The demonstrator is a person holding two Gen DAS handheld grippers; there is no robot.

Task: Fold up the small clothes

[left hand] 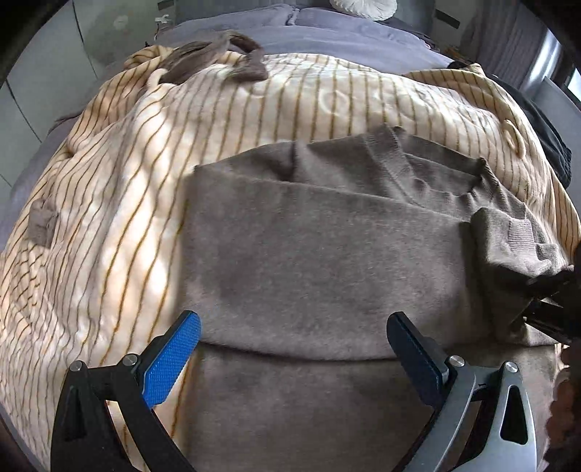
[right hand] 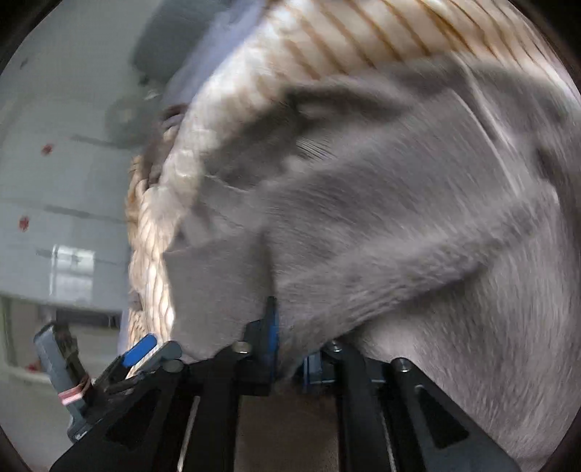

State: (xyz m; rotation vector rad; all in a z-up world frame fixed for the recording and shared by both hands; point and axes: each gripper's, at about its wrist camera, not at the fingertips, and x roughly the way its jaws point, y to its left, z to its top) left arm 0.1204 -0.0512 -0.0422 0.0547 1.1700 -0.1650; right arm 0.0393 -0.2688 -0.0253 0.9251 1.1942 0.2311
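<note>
A grey-brown knit garment [left hand: 319, 254] lies partly folded on a cream striped blanket [left hand: 120, 225]. My left gripper [left hand: 294, 348] is open just above its near fold, with one blue finger pad [left hand: 174, 359] over the garment's left edge. My right gripper [right hand: 287, 348] is shut on the garment's fabric [right hand: 381, 218] and lifts it; the cloth drapes over the fingers and the view is motion-blurred. The right gripper also shows at the right edge of the left wrist view [left hand: 555, 301], holding the ribbed sleeve end [left hand: 519, 243].
Another brown garment [left hand: 214, 58] lies bunched at the blanket's far edge, and a small brown piece [left hand: 41, 221] at the left. A dark garment [left hand: 544, 127] sits at the right. Grey bedding [left hand: 326, 32] lies beyond. Cabinets [right hand: 54, 174] stand left in the right wrist view.
</note>
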